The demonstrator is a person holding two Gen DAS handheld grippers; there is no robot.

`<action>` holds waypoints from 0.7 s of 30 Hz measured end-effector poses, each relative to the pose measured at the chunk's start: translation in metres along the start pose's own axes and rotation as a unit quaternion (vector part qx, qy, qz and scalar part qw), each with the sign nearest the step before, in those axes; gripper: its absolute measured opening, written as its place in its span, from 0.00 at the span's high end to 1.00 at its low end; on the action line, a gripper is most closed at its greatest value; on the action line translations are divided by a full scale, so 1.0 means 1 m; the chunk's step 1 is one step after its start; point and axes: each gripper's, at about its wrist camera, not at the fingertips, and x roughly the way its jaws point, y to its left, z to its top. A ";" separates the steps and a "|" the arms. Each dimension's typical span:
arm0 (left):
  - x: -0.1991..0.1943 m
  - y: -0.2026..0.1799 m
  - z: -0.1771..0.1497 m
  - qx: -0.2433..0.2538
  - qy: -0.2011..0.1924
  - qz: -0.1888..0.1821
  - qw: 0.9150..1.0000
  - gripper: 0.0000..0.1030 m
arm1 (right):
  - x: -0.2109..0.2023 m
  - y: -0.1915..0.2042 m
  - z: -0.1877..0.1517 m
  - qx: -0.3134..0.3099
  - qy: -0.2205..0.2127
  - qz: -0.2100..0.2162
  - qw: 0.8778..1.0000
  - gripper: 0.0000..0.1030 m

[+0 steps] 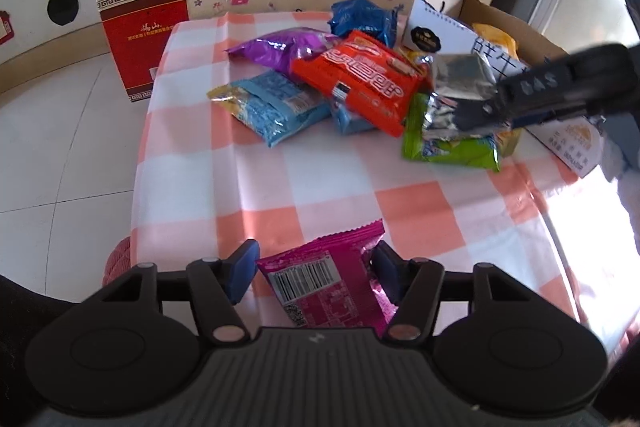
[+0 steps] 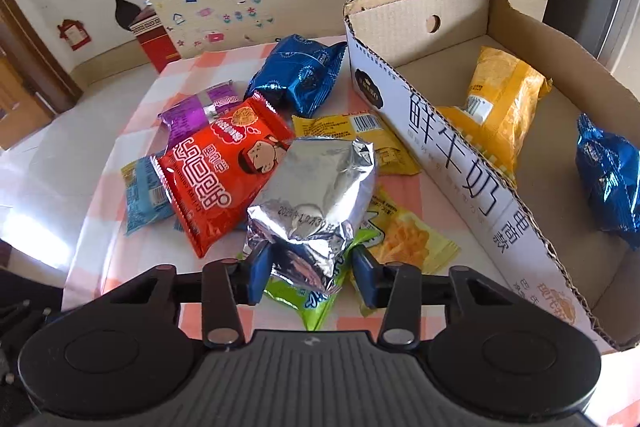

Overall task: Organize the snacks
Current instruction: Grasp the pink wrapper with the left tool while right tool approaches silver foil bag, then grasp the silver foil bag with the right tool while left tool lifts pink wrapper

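While crinkled silver foil packet bulges, glossy magenta pouch flat

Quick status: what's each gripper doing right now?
Left gripper: shut on the pink packet.
Right gripper: shut on the silver packet.

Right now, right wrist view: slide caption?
Right gripper closes on silver packet atop snack pile, beside cardboard box.

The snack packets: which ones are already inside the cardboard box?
Two: the yellow packet near the box's back wall and the blue foil packet nearer its front. All the others lie outside the cardboard box, on the checked cloth.
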 end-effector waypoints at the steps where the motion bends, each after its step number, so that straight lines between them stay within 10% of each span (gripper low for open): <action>1: 0.001 0.001 0.001 -0.003 0.000 0.001 1.000 0.41 | -0.001 -0.001 -0.001 -0.001 0.001 0.004 1.000 0.55; 5: 0.001 0.005 0.004 -0.019 -0.006 0.003 1.000 0.41 | -0.005 -0.004 -0.003 0.008 0.003 0.018 1.000 0.54; 12: 0.001 0.004 0.007 -0.003 -0.019 0.029 0.999 0.40 | -0.004 -0.005 0.001 0.057 -0.012 0.023 0.998 0.18; 21: 0.010 0.004 0.001 0.004 0.009 0.041 0.999 0.26 | 0.019 0.009 0.011 0.044 -0.018 -0.030 0.998 0.17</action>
